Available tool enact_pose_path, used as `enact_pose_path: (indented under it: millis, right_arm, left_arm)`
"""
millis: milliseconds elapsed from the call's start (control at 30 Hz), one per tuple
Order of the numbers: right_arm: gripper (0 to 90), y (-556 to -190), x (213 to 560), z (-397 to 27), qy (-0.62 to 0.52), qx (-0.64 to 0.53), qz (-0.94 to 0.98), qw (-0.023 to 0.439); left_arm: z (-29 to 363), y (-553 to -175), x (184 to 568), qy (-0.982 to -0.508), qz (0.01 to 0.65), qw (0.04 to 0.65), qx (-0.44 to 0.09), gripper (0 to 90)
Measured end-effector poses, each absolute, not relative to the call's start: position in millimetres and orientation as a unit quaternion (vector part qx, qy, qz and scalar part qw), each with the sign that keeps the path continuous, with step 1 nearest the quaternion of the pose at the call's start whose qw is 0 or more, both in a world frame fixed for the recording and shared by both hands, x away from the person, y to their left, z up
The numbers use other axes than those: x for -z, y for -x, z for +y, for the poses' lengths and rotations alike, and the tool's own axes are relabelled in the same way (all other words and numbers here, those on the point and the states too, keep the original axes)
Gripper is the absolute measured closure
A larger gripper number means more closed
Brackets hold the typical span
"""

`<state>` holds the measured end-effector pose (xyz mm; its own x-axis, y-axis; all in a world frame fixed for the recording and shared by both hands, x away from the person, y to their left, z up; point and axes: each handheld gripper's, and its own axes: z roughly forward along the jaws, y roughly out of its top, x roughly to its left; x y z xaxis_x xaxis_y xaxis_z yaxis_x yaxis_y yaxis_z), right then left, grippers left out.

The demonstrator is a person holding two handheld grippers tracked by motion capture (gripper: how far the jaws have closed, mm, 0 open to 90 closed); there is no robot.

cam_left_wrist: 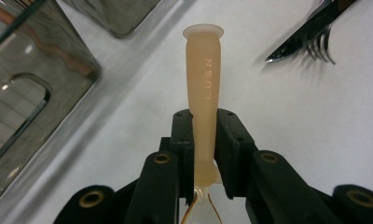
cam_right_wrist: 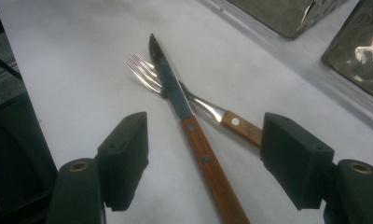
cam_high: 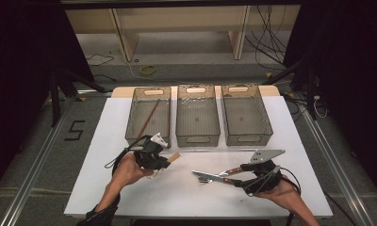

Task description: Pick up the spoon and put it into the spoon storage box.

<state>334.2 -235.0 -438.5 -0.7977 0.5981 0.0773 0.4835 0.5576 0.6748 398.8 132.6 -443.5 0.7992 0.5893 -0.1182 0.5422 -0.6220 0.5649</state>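
My left gripper (cam_left_wrist: 204, 127) is shut on the beige handle (cam_left_wrist: 204, 79) of a utensil, which points away from me just above the white table; thin wire loops show at its near end. From above, this gripper (cam_high: 162, 160) sits in front of the left bin with the handle tip (cam_high: 176, 157) poking out to the right. A wooden-handled knife (cam_right_wrist: 176, 95) lies crossed over a wooden-handled fork (cam_right_wrist: 149, 77) on the table. My right gripper (cam_right_wrist: 205, 149) stands open with its jaws on either side of the knife handle, touching nothing. In the high view the right gripper (cam_high: 238, 178) is at the handle ends of the knife (cam_high: 206, 175).
Three clear grey bins stand in a row at the back of the white table: left bin (cam_high: 151, 91) holding a thin brown stick (cam_high: 151, 117), middle bin (cam_high: 197, 137), right bin (cam_high: 247, 137). The left bin's wall (cam_left_wrist: 40, 88) is close to my left gripper.
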Motion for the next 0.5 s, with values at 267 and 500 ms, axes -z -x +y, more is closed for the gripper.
enact_pose_path:
  millis: [267,500]
  right_arm:
    - [33.3,-334.3,438.1,-235.0,-0.306,-0.357,0.879,0.081]
    - [33.3,-334.2,437.8,-234.7,-0.306,-0.358,0.878,0.081]
  left_arm:
    - [128.5,-404.5,428.2,-0.887,0.319,0.33,-0.049,77.4]
    - [119.0,-415.6,409.7,-0.879,0.318,0.351,-0.06,77.4]
